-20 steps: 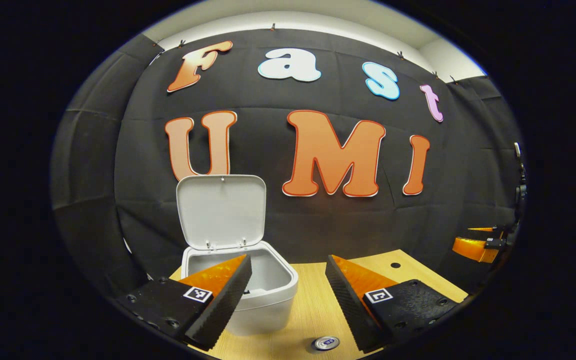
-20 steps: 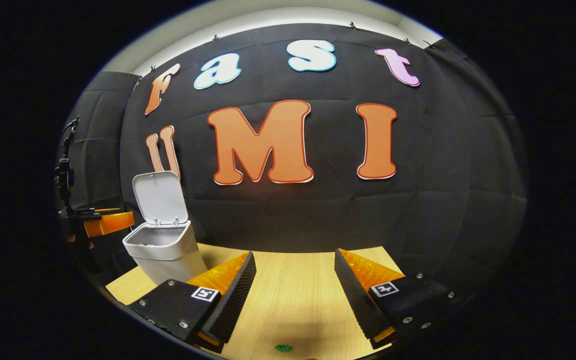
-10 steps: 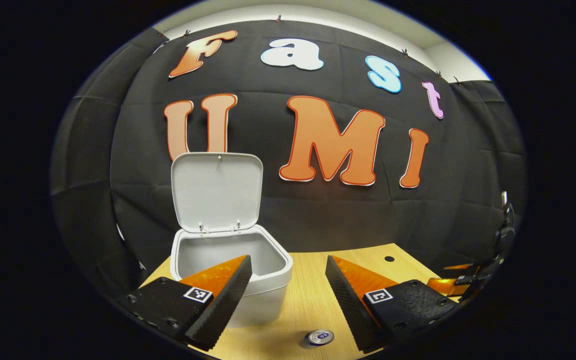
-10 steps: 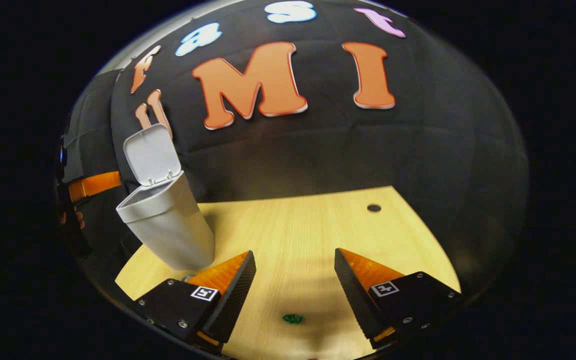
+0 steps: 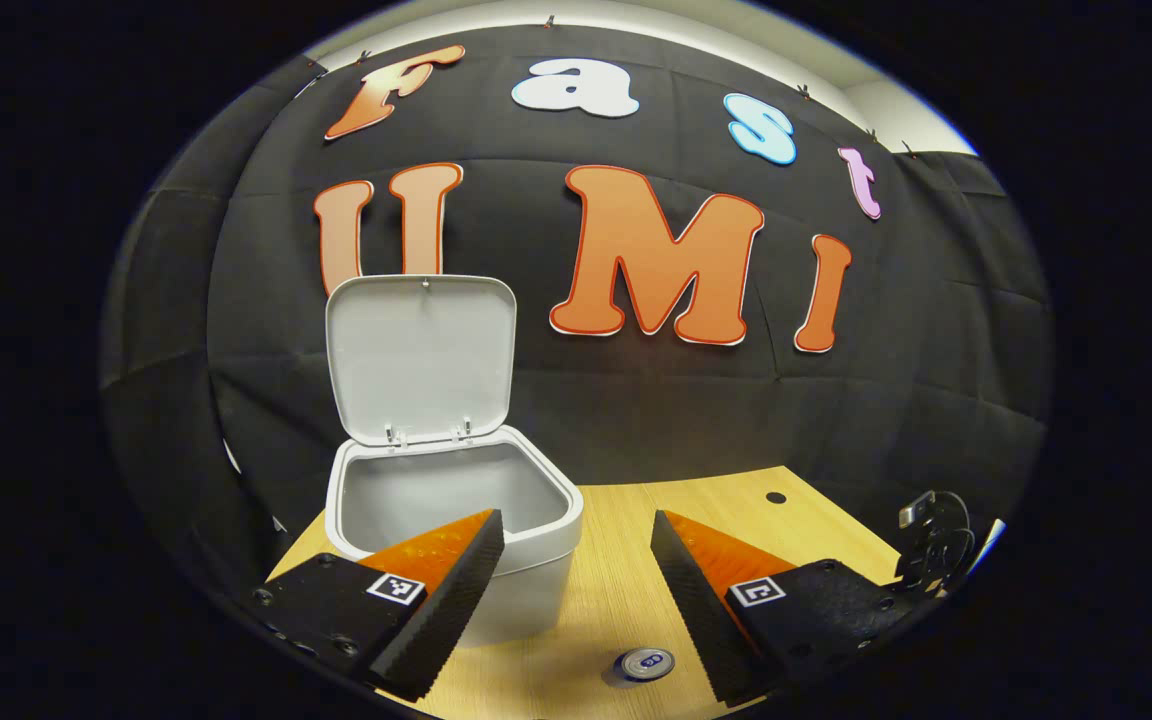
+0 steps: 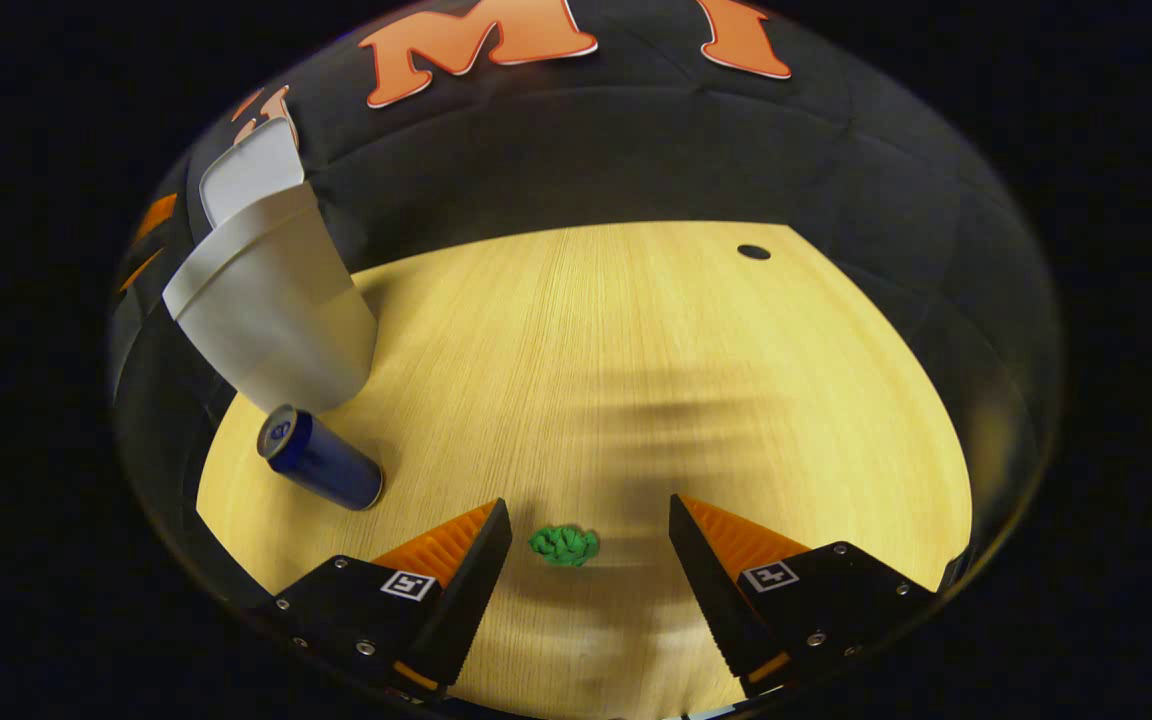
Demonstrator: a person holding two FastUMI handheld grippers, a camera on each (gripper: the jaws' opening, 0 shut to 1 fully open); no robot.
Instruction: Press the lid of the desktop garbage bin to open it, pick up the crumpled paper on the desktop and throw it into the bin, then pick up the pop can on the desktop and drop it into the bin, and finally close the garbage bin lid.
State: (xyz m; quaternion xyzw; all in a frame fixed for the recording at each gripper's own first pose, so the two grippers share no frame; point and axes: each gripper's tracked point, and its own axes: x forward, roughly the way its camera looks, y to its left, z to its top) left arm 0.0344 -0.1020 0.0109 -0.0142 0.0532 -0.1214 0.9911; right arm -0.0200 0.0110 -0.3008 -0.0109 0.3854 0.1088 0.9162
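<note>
Standing with lid [image 5: 422, 358] up on the bin [image 5: 451, 540], far left on the table [image 6: 636, 350]. Waiting: paper ball [image 6: 563, 545] lying between open right gripper [image 6: 590, 560] fingers, can [image 6: 319, 466] standing near bin. Holding left gripper [image 5: 576, 575] open, gripping nothing.

The open-lidded bin [image 5: 456, 520] stands behind the spread left gripper [image 5: 576, 530], pop can [image 5: 645, 662] below.

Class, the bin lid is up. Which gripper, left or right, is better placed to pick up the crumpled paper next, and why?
Probably the right gripper: it is open, and the green crumpled paper lies on the desk between its fingers. The left gripper, also open, faces the open bin.
</note>
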